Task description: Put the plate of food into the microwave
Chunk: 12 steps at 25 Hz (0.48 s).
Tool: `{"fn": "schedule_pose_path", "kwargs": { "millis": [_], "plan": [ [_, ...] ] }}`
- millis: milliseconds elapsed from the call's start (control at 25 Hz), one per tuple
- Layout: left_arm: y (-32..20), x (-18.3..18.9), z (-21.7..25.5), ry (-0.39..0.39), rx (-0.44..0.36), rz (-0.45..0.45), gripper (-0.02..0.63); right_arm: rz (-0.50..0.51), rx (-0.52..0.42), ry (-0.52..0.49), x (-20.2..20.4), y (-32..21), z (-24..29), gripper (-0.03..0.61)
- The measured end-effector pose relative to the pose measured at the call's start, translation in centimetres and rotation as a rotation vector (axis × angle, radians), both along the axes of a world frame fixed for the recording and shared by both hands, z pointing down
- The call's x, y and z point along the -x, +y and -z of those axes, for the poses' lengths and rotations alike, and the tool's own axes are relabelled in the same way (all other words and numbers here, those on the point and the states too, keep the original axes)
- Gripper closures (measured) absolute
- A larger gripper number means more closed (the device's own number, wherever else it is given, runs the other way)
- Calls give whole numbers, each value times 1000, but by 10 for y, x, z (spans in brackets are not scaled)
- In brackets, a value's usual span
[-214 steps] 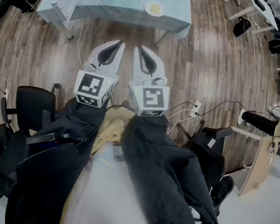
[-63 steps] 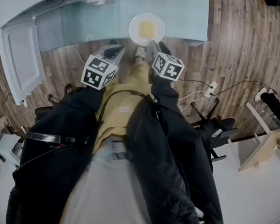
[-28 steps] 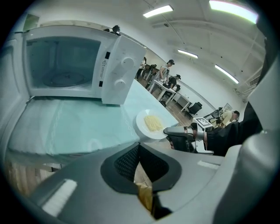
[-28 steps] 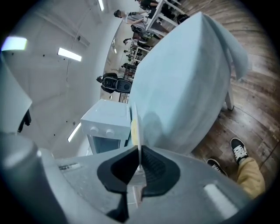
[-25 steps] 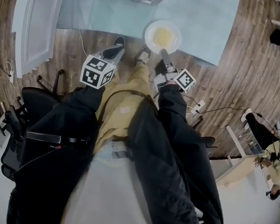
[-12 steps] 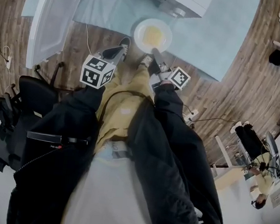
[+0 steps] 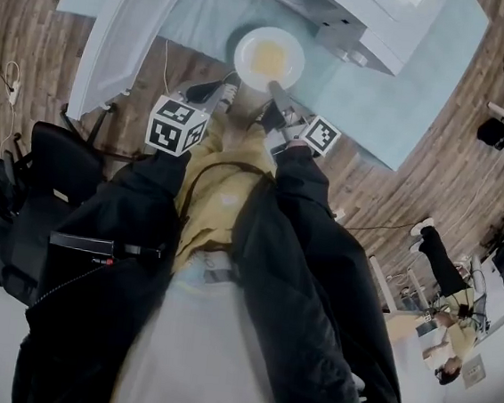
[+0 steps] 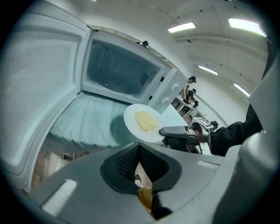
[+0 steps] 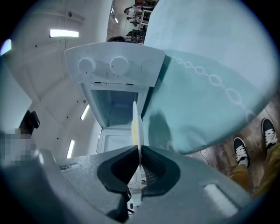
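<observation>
Nearest, the right gripper [image 9: 139, 152] has its jaws clamped on the rim of the round white plate [image 9: 136, 124] carrying pale yellow food strips [image 8: 146, 120]. The left gripper [image 8: 139, 147] has its jaws closed together on nothing and hangs in front of the white microwave oven [image 7: 371, 19], below its opening. The plate sits just before the microwave's mouth, apparently lifted off the pale blue-green tablecloth [image 7: 391, 87], since it casts a shadow there. The microwave's white door [image 7: 125, 32] stands swung wide to the left of the cavity. To do this step well, I would keep the plate level so the food does not slide. I would also line its far edge up with the cavity floor and push straight in without clipping the door or the control panel beside the opening. The one-sided rim grip looks likely to let the plate sag. The left gripper view shows the plate's top face, the food and the cavity interior. The right gripper view sees the plate only edge-on but shows the pinch itself and the panel's knobs. The head view alone shows both grippers together.
</observation>
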<state>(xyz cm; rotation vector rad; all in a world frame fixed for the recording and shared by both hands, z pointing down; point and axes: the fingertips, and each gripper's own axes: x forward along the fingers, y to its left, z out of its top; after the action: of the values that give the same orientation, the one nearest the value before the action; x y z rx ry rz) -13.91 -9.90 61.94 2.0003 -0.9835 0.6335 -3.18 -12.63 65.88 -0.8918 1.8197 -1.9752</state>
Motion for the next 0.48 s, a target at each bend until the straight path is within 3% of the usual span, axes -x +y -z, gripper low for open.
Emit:
{"fn": "schedule_pose_path", "kwargs": {
  "millis": [480],
  "plan": [
    [-25,37,-10,6,26,73,618,-20,-28,-69,53,-73,8,568]
  ]
}}
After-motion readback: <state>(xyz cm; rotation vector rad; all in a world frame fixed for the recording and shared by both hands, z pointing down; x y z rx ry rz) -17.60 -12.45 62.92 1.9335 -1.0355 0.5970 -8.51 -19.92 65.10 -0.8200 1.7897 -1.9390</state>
